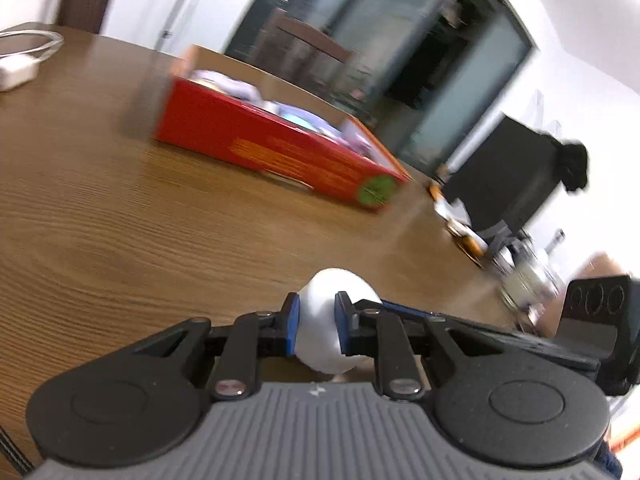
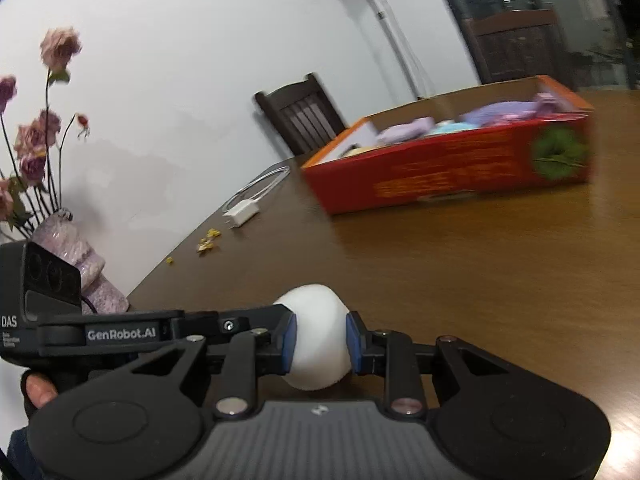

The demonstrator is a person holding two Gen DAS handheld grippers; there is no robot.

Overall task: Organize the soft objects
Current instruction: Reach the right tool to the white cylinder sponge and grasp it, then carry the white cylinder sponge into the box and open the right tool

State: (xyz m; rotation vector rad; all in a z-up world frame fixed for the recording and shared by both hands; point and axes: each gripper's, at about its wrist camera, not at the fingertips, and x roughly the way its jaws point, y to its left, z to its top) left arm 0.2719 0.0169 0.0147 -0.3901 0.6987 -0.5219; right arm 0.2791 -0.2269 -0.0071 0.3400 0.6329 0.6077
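A white soft ball (image 1: 334, 286) sits squeezed between the blue pads of my left gripper (image 1: 318, 314), low over the wooden table (image 1: 120, 220). In the right wrist view my right gripper (image 2: 321, 340) is shut on a white soft ball (image 2: 312, 308) in the same way. Each view shows the other gripper's finger reaching the ball from the side; I cannot tell whether both hold one ball. Farther back stands an open red cardboard box (image 1: 260, 148) (image 2: 440, 180) with purple and light blue soft things inside.
A white charger with its cable (image 1: 16, 68) (image 2: 242, 212) lies near the far edge. A vase of dried roses (image 2: 76, 264), a dark chair (image 2: 304, 116), yellow crumbs (image 2: 208, 240), a black case (image 1: 508, 176) and small clutter (image 1: 520, 272) line the table's edges.
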